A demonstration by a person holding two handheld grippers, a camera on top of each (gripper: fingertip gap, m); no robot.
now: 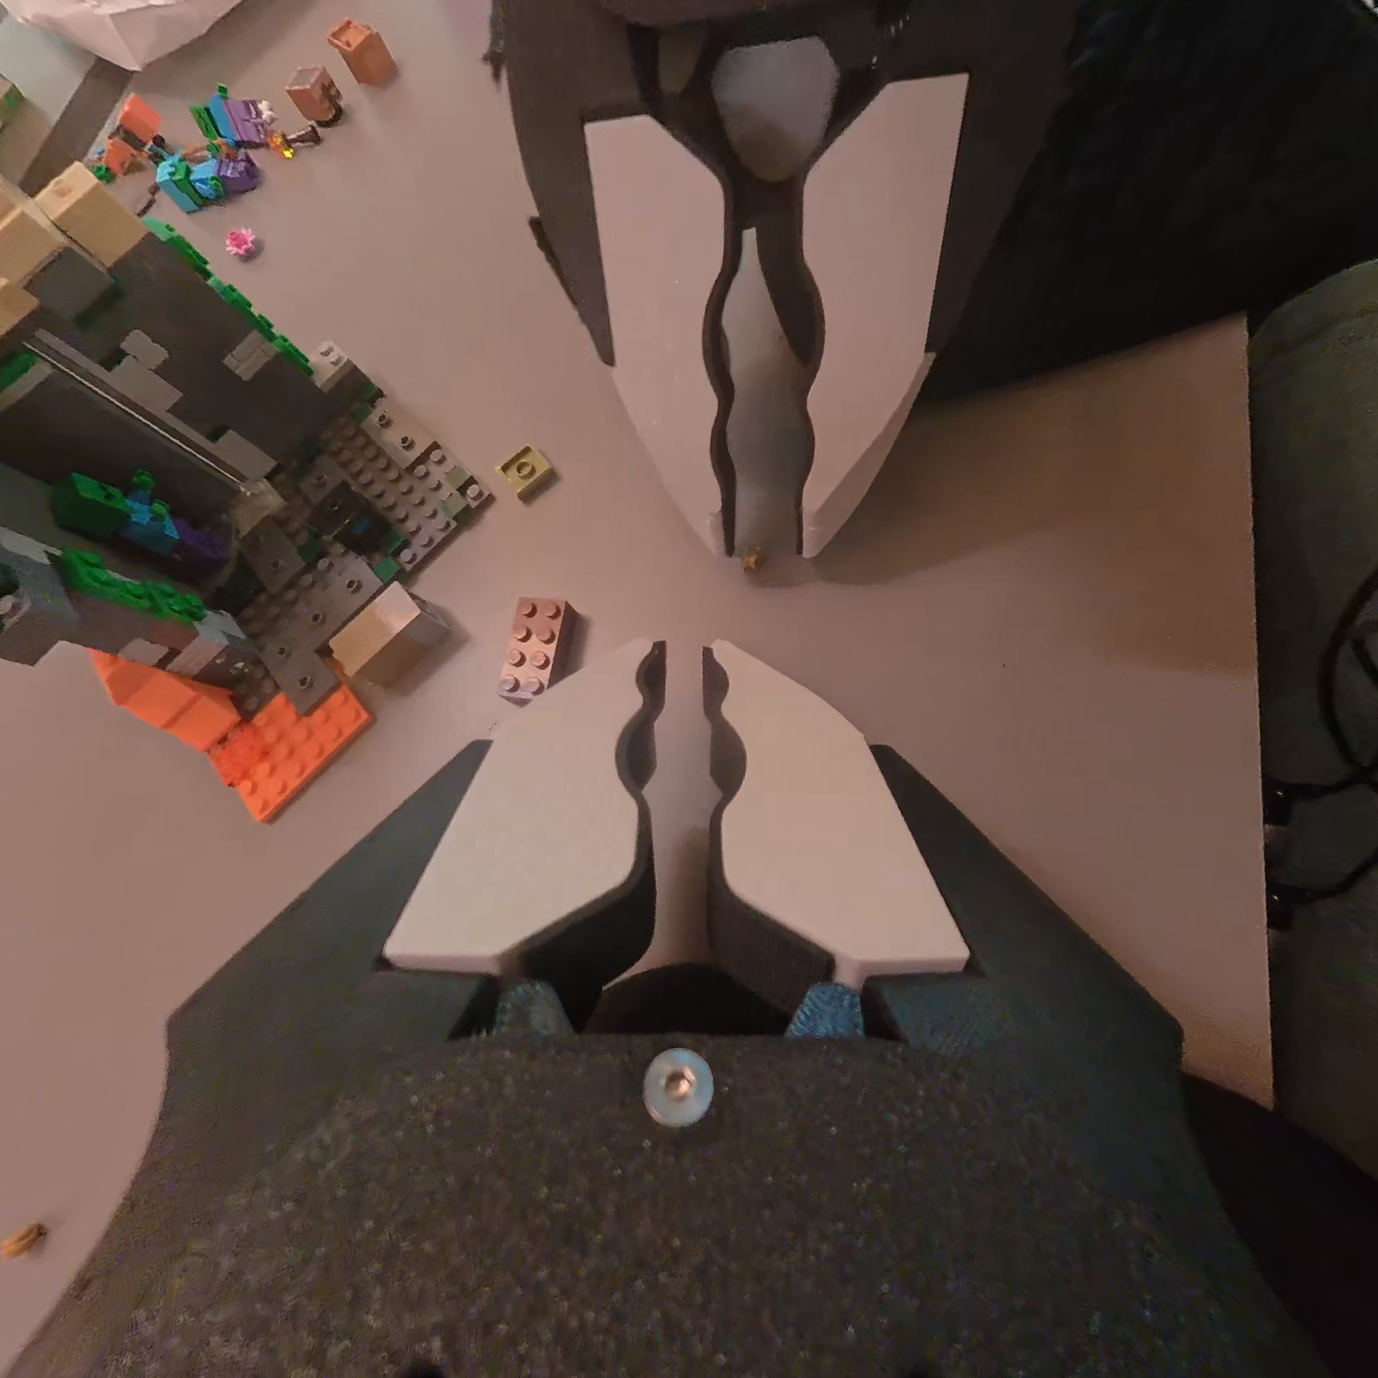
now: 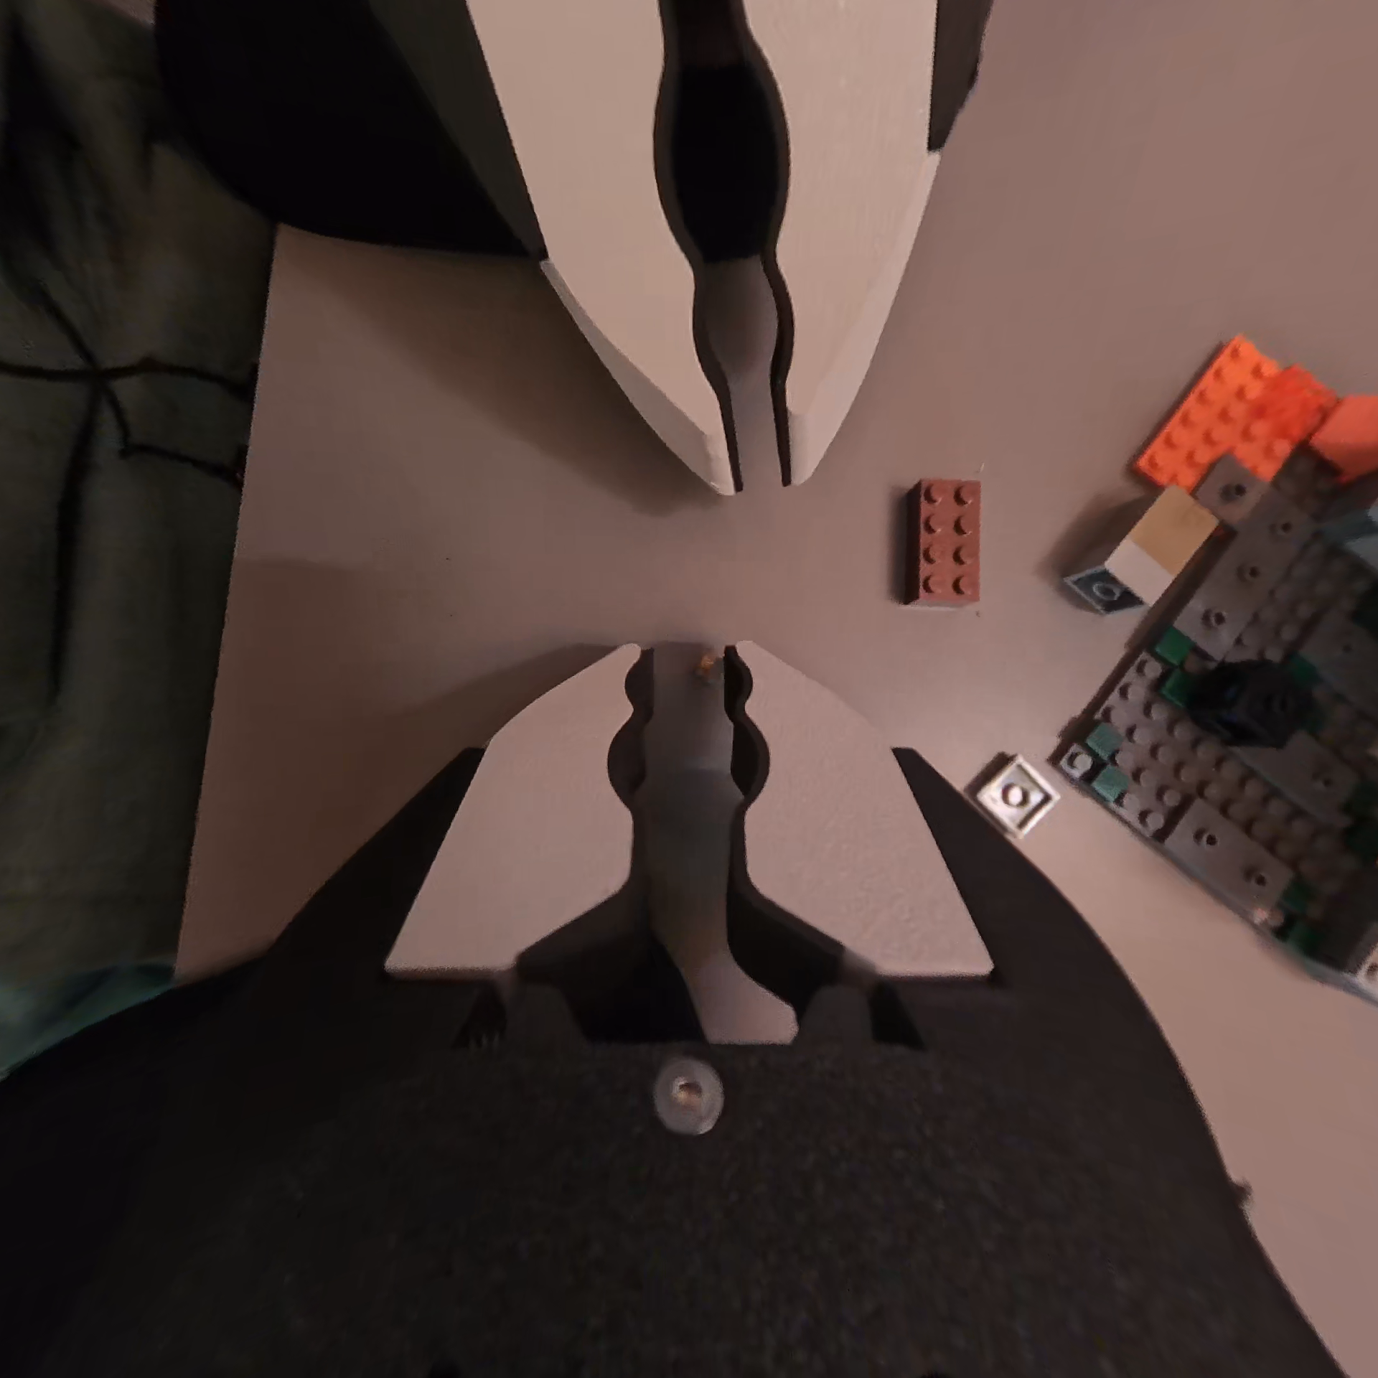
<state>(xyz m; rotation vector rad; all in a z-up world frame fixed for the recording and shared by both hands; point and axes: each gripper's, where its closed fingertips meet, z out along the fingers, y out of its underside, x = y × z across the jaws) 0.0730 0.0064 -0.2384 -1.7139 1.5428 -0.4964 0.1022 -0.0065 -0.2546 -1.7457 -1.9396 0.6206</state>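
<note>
In the left wrist view my left gripper point(image 1: 682, 650) hovers over the grey table point(image 1: 1007, 559), jaws a narrow gap apart and empty. A brown 2x4 brick point(image 1: 535, 647) lies just left of its tips. My right gripper point(image 1: 762, 550) points at it from the far side, tips a short way apart. In the right wrist view my right gripper point(image 2: 686, 652) is slightly open. A tiny tan piece point(image 2: 703, 664) lies on the table between its tips, close to the right finger and not clamped. It also shows in the left wrist view point(image 1: 752, 558). The brick point(image 2: 945, 540) lies to the right.
A grey, green and orange brick build point(image 1: 224, 485) stands on the left of the table and also shows in the right wrist view point(image 2: 1230, 708). A small olive one-stud plate point(image 1: 526, 471) and a tan block point(image 1: 388, 634) lie near it. Small figures point(image 1: 216, 149) stand farther off. The table edge point(image 1: 1260, 671) runs close by. My hands' fingertips stand some 4 cm from each other. It is some 4 cm from my left tips to the brown 2x4 brick point(image 1: 535, 647). It is also in sight in the right wrist view point(image 2: 943, 520).
</note>
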